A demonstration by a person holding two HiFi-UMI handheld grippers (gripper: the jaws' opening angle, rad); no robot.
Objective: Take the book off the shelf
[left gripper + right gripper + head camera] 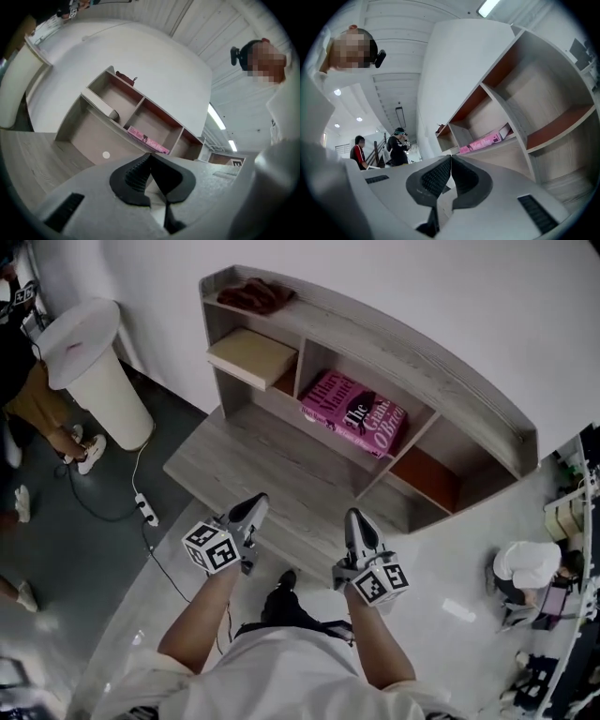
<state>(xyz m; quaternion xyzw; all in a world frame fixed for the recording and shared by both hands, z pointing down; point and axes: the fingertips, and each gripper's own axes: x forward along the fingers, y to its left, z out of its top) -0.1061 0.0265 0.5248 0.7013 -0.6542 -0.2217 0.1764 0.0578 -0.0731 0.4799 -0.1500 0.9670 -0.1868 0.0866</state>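
A pink book (354,412) lies flat in the middle compartment of a grey wooden shelf unit (394,352); it also shows as a pink strip (147,139) in the left gripper view and a pink book (485,140) in the right gripper view. My left gripper (259,502) hovers over the desk surface in front of the shelf, jaws shut with nothing between them. My right gripper (353,517) is beside it to the right, also shut and empty. Both are well short of the book. In their own views the left gripper (150,157) and right gripper (451,158) tips meet.
A tan box (251,355) sits in the left compartment and a dark red cloth (255,294) on the shelf top. A white cylindrical bin (94,367) and a power strip (145,509) are on the floor at left. People stand at the left and right edges.
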